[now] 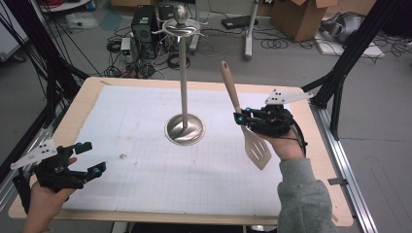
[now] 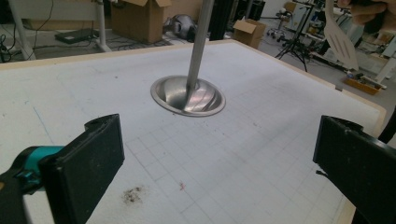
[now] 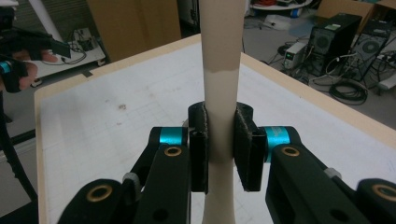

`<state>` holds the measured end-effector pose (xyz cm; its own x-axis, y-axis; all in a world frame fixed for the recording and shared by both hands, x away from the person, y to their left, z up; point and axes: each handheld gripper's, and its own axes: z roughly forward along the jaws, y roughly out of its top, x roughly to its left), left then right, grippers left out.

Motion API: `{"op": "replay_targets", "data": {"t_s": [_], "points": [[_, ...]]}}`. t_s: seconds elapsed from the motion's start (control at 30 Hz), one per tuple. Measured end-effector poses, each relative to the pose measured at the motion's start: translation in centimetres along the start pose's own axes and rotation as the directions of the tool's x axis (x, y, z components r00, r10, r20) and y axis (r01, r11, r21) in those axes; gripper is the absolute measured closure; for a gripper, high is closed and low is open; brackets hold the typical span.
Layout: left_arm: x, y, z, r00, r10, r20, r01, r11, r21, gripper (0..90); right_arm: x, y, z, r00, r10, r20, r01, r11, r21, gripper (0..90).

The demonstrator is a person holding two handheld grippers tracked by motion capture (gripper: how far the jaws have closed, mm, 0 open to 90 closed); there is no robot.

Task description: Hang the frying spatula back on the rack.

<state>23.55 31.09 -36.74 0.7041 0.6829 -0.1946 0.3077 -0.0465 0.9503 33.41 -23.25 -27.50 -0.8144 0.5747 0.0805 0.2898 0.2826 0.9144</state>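
From the high view, your right gripper [image 1: 241, 118] holds the slotted spatula [image 1: 243, 116] off the surface, handle end up and tilted toward the far left, blade hanging near your hand. The utensil stand [image 1: 184, 73] rises mid-surface to the left of it, its hooks at the top, well apart from the spatula. Your left gripper [image 1: 90, 158] rests at the near left edge of the surface [image 1: 145, 165], holding nothing.

In the left gripper view, those jaws stand wide apart with just gridded paper between them; the stand's round base [image 2: 187, 95] sits ahead, and the spatula blade [image 2: 341, 39] hangs at far right.

In the right gripper view, the jaws are clamped on the spatula's neck [image 3: 220, 93], pads pressing both sides below the handle.

Watch the risks: the grip is on a narrow, smooth shaft, so the spatula could pivot or slip. Swing too fast and you may knock the tall stand and tip it, since your left gripper isn't steadying its base.
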Motion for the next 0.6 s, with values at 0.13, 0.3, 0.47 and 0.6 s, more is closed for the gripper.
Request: {"op": "replay_targets", "data": {"t_s": [0.13,0.3,0.47,0.6], "points": [[0.0,0.0,-0.5,1.0,-0.002,-0.008,0.001,1.0,-0.008,2.4,-0.5,0.5,0.3,1.0,0.008,-0.005,-0.008,1.0,-0.001,78.1],[-0.1,-0.1,-0.8,0.9999,-0.002,-0.013,0.002,0.9999,-0.012,2.4,-0.8,1.1,0.7,0.9998,0.005,-0.021,-0.005,1.0,0.008,78.1],[-0.1,-0.2,-1.0,0.9999,-0.003,-0.017,0.003,0.9999,-0.01,2.4,-1.0,1.8,1.0,0.9995,0.005,-0.032,-0.005,1.0,0.005,78.1],[-0.1,-0.3,-1.2,0.9997,-0.006,-0.022,0.006,0.9999,-0.009,2.4,-1.0,2.5,1.2,0.9992,0.008,-0.04,-0.008,1.0,0.001,78.1]]}}
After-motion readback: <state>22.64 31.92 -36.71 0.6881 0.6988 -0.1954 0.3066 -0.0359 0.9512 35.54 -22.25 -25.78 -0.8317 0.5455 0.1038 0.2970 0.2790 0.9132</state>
